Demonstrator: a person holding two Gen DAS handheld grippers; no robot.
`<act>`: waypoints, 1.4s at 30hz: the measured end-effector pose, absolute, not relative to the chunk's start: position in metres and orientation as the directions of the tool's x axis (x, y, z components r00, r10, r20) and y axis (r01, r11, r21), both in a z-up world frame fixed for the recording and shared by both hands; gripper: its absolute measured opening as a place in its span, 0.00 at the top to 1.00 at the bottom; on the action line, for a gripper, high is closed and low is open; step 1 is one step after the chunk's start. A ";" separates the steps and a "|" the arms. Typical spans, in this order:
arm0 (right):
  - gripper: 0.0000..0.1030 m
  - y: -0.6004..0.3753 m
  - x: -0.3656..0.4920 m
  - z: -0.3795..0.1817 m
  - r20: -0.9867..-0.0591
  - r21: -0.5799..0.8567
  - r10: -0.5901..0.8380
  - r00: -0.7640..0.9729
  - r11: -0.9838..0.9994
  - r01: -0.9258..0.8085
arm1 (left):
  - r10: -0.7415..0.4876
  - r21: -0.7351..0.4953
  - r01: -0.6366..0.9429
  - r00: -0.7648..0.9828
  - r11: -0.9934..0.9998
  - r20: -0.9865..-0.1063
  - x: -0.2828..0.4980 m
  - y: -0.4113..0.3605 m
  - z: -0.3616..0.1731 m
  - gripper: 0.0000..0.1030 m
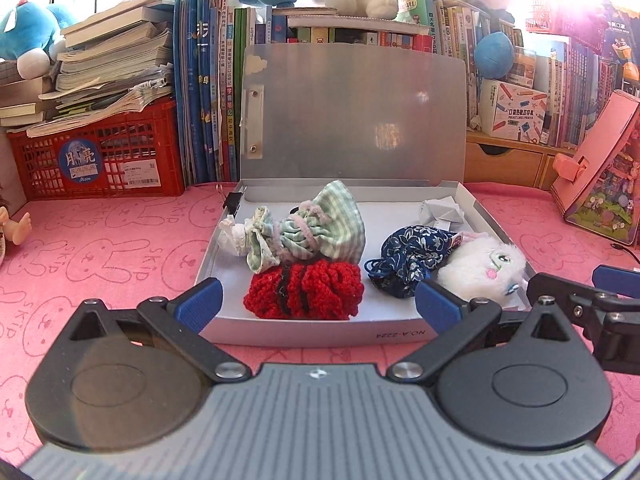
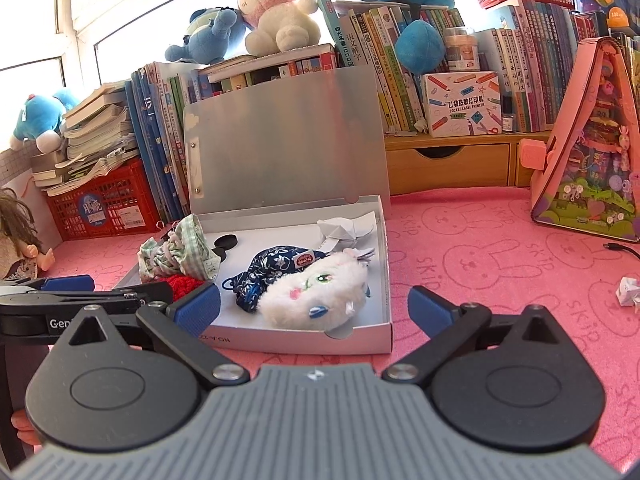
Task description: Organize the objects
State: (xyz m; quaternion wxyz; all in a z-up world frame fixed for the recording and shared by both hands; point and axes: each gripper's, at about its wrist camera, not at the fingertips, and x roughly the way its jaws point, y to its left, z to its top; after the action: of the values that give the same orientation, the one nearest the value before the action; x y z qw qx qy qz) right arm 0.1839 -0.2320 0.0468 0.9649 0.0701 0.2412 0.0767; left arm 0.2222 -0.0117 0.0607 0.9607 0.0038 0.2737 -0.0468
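An open white box [image 1: 320,330] [image 2: 384,264] with its lid up stands on the pink mat. Inside lie a red knitted pouch [image 1: 308,290] [image 2: 182,282], a green striped cloth pouch [image 1: 308,232] [image 2: 184,258], a blue floral pouch [image 1: 408,258] [image 2: 272,270], a white furry plush [image 1: 480,266] [image 2: 316,290] and folded white paper [image 1: 442,212] [image 2: 346,228]. My left gripper [image 1: 318,304] is open and empty just before the box's front wall. My right gripper [image 2: 314,306] is open and empty at the box's front right corner.
A red crate [image 1: 96,156] with stacked books stands back left, a row of books and plush toys behind the box. A pink toy house [image 2: 592,140] stands right. A doll [image 2: 20,236] sits far left. A crumpled paper [image 2: 628,290] and a cable [image 2: 622,249] lie right.
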 end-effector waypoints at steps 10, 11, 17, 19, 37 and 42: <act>0.00 -0.220 0.146 0.027 -0.480 0.152 0.175 0.860 0.982 -0.116 | -0.057 0.037 0.093 0.827 0.995 -0.560 0.171 -0.009 0.037 0.00; 0.00 -0.218 0.144 0.024 -0.485 0.146 0.172 0.857 0.983 -0.115 | -0.056 0.037 0.093 0.824 0.995 -0.564 0.167 -0.008 0.034 0.00; 0.00 -0.208 0.133 0.009 -0.521 0.097 0.143 0.842 0.989 -0.109 | -0.044 0.023 0.070 0.807 0.997 -0.588 0.153 0.003 0.021 0.00; 0.00 -0.207 0.131 0.005 -0.533 0.087 0.137 0.835 0.990 -0.108 | -0.035 0.020 0.059 0.800 0.998 -0.599 0.152 0.006 0.017 0.00; 0.00 -0.192 0.141 -0.010 -0.631 0.011 0.092 0.770 0.994 -0.109 | -0.014 0.010 0.027 0.778 1.000 -0.629 0.153 0.013 0.004 0.00; 0.00 -0.193 0.141 -0.010 -0.632 0.015 0.094 0.769 0.994 -0.109 | -0.013 0.010 0.024 0.777 1.000 -0.629 0.153 0.013 0.003 0.00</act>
State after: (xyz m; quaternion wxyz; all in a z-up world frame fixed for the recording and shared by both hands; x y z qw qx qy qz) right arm 0.1407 -0.1934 -0.0100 0.9404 -0.0111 0.3356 0.0539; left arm 0.1535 0.0132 0.0034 0.9426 0.0087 0.3336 -0.0098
